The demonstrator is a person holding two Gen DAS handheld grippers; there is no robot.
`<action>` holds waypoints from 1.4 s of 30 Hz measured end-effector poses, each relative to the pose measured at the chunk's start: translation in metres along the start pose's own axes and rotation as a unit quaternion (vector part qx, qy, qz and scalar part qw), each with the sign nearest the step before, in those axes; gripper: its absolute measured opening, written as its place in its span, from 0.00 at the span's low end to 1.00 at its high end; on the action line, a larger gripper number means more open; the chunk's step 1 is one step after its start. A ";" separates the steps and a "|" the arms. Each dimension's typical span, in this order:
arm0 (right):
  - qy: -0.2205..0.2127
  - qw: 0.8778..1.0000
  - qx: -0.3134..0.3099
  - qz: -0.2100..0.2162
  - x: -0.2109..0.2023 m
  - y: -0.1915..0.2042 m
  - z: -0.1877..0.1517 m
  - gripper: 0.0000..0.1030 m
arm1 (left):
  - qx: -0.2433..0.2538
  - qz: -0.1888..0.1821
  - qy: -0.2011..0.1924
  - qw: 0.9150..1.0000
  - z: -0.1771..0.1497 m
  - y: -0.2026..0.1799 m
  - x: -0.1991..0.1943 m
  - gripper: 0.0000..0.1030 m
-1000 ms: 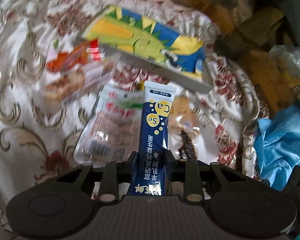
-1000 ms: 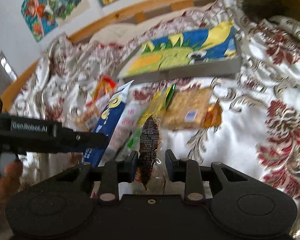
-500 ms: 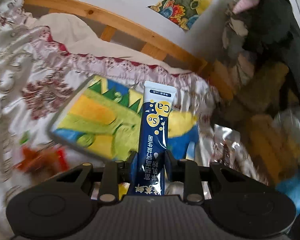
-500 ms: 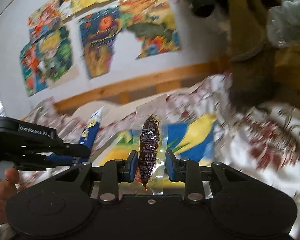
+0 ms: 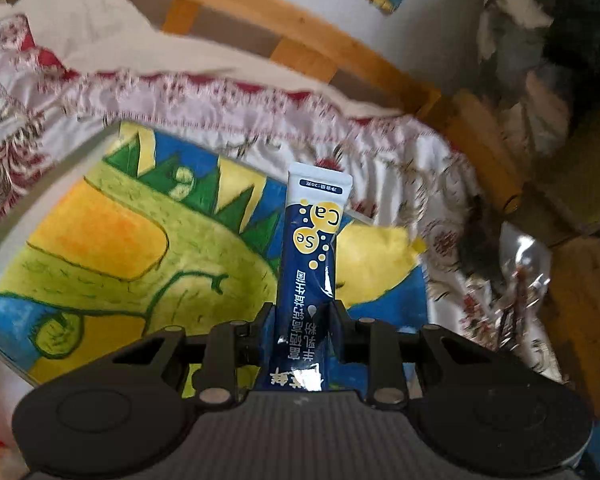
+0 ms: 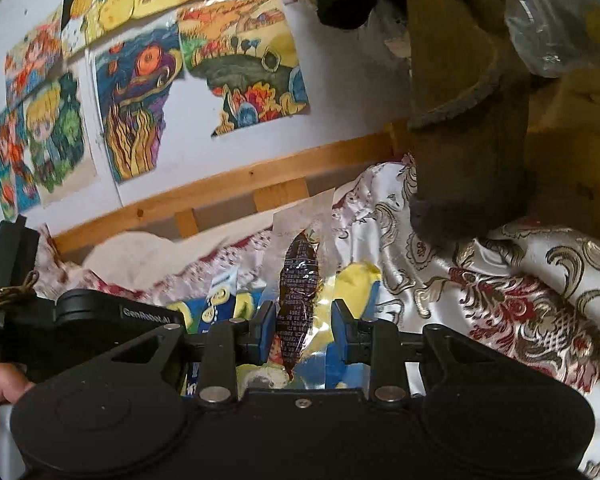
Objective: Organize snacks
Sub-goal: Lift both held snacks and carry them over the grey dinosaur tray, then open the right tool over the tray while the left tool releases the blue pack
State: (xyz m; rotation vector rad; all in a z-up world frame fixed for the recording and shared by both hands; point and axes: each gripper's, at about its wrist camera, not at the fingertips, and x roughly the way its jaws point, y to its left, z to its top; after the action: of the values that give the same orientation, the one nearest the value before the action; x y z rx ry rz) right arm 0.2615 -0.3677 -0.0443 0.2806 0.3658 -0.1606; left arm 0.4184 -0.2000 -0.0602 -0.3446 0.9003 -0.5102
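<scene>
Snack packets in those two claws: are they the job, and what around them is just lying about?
Part of the job:
blue stick packet, held in the left claw
clear packet with a dark snack, held in the right claw
dinosaur-painted box below both

Just lying about:
floral bedspread
wall drawings
wooden bed rail

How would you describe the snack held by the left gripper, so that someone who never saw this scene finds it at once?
Start at the large painted board with a green dinosaur lying on the flowered satin bedspread. In front of it, the left gripper clamps a long, narrow dark blue stick sachet. Unlike the clear packet with a dark brown snack in the right gripper, it has a white top and yellow bubbles marked Ca and Se.
</scene>
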 end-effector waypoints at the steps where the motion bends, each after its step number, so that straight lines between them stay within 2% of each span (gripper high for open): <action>1: 0.004 1.000 -0.003 -0.001 0.004 0.001 -0.001 0.31 | 0.000 0.005 0.005 1.000 -0.002 0.001 0.004 0.29; 10: 0.079 0.996 -0.031 -0.011 0.035 0.007 -0.025 0.31 | 0.013 0.046 0.028 0.998 -0.016 0.003 0.019 0.31; 15: 0.091 0.996 -0.019 -0.012 0.040 0.004 -0.029 0.31 | 0.027 0.065 0.039 0.997 -0.020 0.003 0.016 0.33; 18: 0.099 0.995 -0.014 -0.016 0.041 0.002 -0.032 0.35 | 0.031 0.076 0.040 0.996 -0.021 0.002 0.011 0.33; 19: 0.102 0.995 -0.014 -0.015 0.041 0.001 -0.032 0.40 | 0.030 0.079 0.040 0.996 -0.021 0.002 0.009 0.36; 20: 0.101 0.995 -0.015 -0.016 0.040 0.002 -0.033 0.42 | 0.027 0.082 0.040 0.995 -0.021 0.003 0.006 0.43; 21: 0.099 0.995 -0.017 -0.018 0.039 0.003 -0.033 0.42 | 0.025 0.084 0.038 0.995 -0.022 0.003 0.003 0.45; 24: 0.089 0.995 -0.026 -0.020 0.031 0.007 -0.029 0.48 | 0.027 0.096 0.027 0.995 -0.024 0.001 -0.013 0.46; 25: 0.083 0.996 -0.030 -0.020 0.026 0.009 -0.027 0.54 | 0.028 0.098 0.018 0.995 -0.025 0.001 -0.022 0.50; 26: 0.075 0.996 -0.036 -0.019 0.020 0.012 -0.025 0.56 | 0.029 0.100 0.008 0.995 -0.026 0.000 -0.030 0.58; 28: 0.059 0.997 -0.046 -0.016 0.005 0.018 -0.021 0.68 | 0.037 0.110 -0.021 0.993 -0.029 -0.003 -0.051 0.68; 29: 0.050 0.997 -0.051 -0.014 -0.004 0.021 -0.019 0.76 | 0.043 0.118 -0.041 0.991 -0.032 -0.004 -0.063 0.73; 35: 0.001 0.998 -0.067 0.000 -0.066 0.040 -0.011 0.98 | 0.080 0.155 -0.124 0.977 -0.049 -0.009 -0.130 0.95; 37: -0.019 0.998 -0.065 -0.002 -0.091 0.046 -0.011 0.99 | 0.086 0.163 -0.146 0.972 -0.059 -0.009 -0.152 0.99; 42: -0.036 0.998 -0.059 -0.004 -0.146 0.056 -0.023 0.99 | 0.106 0.172 -0.190 0.961 -0.098 -0.005 -0.201 0.99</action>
State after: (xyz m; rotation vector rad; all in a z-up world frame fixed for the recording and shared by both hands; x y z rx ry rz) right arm 0.1308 -0.2923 0.0027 0.1557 0.3040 -0.1548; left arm 0.2341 -0.0992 0.0166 -0.0797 0.5086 -0.2039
